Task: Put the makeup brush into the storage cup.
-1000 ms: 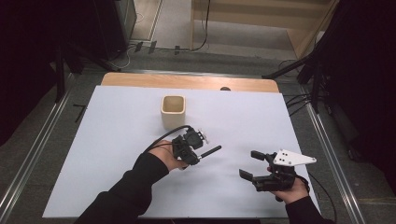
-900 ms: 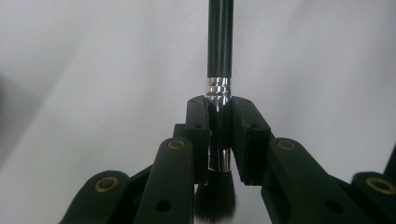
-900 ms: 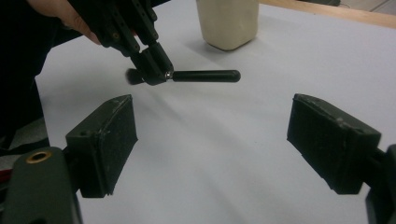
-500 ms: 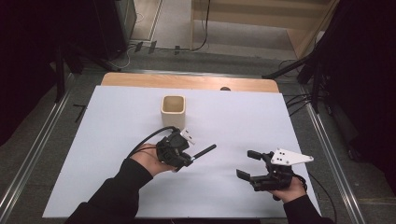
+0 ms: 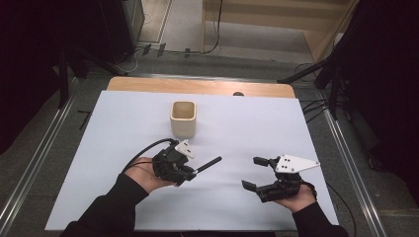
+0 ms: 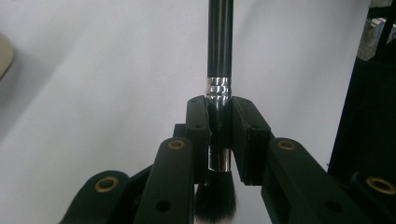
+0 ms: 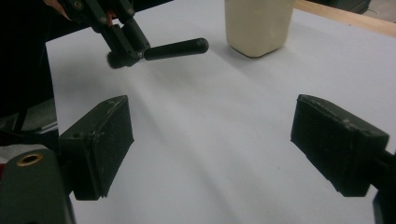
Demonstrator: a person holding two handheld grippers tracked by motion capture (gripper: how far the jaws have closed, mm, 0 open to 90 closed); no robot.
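The left gripper [image 5: 190, 170] is clamped on a makeup brush [image 5: 207, 164], its jaws pinching the shiny metal collar just above the bristles. In the left gripper view the brush [image 6: 220, 42] runs straight out between the pads [image 6: 198, 126], dark handle leading, soft bristle head tucked back toward the hand. From the high view, that handle points toward about 2 o'clock on the white table [image 5: 247, 123], lifted a little off the surface, as far as I can tell.

The cream cup [image 5: 184, 118] stands upright at roughly 12 o'clock from the left gripper, near it, mouth open upward. So the brush's long axis lies almost level and aims past the cup's right side; I'd judge the coming move needs the handle swung round toward 12 and tipped upright over the rim.

The right gripper [image 5: 259, 173] sits well apart at 3 o'clock, jaws spread wide with nothing between them. The left hand is clearly nearer the cup.
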